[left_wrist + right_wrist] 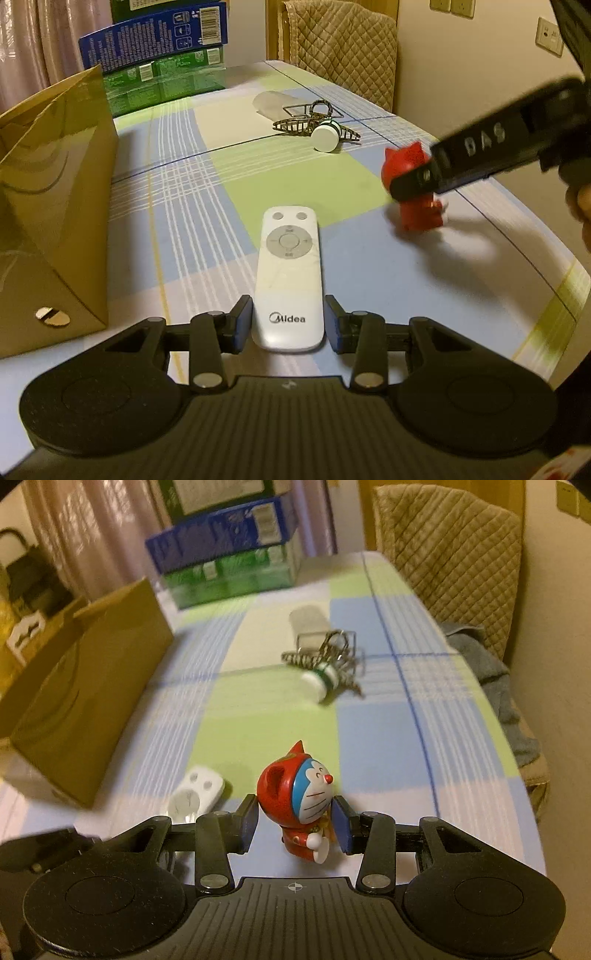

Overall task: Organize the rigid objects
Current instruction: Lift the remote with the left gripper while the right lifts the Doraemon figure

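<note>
The cardboard box [51, 206] stands at the left of the checked table [229, 177], open room lying between it and the tools; the white remote [290, 280] lies flat between the parted pads of the left gripper [289, 326], not yet clamped; an uneven closure could skew it. The right gripper [294, 821] brackets the red figurine [303, 805], contact uncertain; the rounded head may slip, and the table edge lies near.
</note>
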The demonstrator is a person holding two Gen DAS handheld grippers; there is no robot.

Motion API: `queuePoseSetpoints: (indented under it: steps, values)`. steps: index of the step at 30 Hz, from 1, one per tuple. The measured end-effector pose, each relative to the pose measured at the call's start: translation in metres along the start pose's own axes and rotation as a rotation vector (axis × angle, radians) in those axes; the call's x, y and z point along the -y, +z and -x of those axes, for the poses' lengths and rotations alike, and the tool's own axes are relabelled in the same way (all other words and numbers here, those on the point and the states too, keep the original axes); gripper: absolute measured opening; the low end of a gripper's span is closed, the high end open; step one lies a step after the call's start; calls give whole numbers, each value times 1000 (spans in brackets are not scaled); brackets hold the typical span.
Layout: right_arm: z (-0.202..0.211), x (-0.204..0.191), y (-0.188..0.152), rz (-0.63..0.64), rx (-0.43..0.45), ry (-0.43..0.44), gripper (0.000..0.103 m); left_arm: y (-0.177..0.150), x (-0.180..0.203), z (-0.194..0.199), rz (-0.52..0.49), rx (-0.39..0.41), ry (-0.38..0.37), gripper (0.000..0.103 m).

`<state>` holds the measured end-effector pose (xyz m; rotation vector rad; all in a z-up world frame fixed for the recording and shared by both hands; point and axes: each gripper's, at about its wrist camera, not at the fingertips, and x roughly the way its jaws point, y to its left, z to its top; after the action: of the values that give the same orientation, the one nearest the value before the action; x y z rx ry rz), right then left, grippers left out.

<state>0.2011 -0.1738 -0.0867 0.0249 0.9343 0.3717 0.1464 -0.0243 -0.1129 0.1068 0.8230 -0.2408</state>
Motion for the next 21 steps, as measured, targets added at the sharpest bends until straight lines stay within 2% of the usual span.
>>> queuePoseSetpoints:
  steps: [4, 7, 16, 21]
  values:
    - [-4, -5, -2, 35, 6, -11, 40, 8, -1, -2, 3, 28, -21, 48]
    - [-8, -7, -1, 36, 9, -19, 40, 16, -2, -7, -11, 51, -28, 49]
    - [-25, -1, 7, 54, 22, -49, 37, 21, -9, -24, 25, 40, -34, 49]
    - [-42, 9, 7, -21, -31, -24, 38, 21, -11, -24, 40, 47, -40, 49]
